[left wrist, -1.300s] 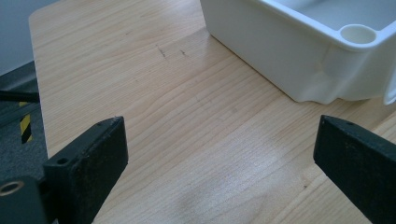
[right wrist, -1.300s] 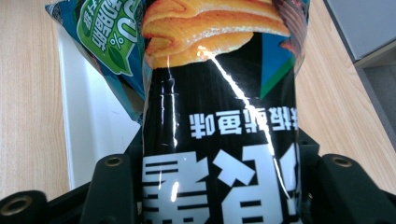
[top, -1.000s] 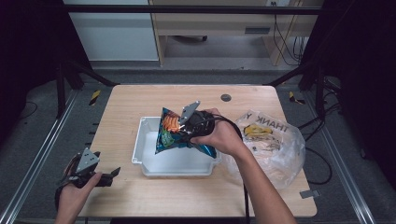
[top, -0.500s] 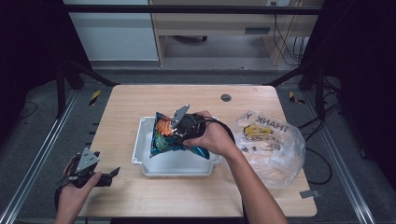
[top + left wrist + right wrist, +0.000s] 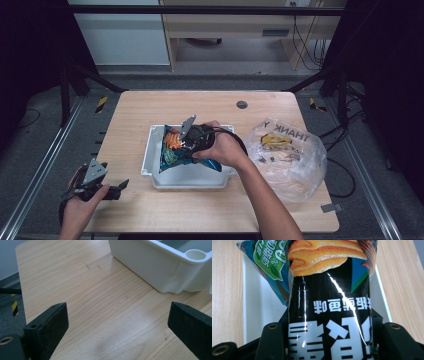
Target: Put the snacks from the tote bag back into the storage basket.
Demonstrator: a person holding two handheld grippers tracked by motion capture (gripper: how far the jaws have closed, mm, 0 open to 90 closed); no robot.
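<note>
Gripping the chip bag, the right hand-held gripper (over the bin).

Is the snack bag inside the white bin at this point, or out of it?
Inside. The snack bag, held by the right gripper, sits within the white bin's walls, though whether it touches the bottom cannot be told.

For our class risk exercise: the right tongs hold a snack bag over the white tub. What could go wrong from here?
1. The glossy snack bag might slip from the right tongs, or be crushed by their jaws.
2. It sits tilted over the white tub, so a release could leave it propped on the rim.
3. The open left tongs rest away from the tub; it could slide.
</note>
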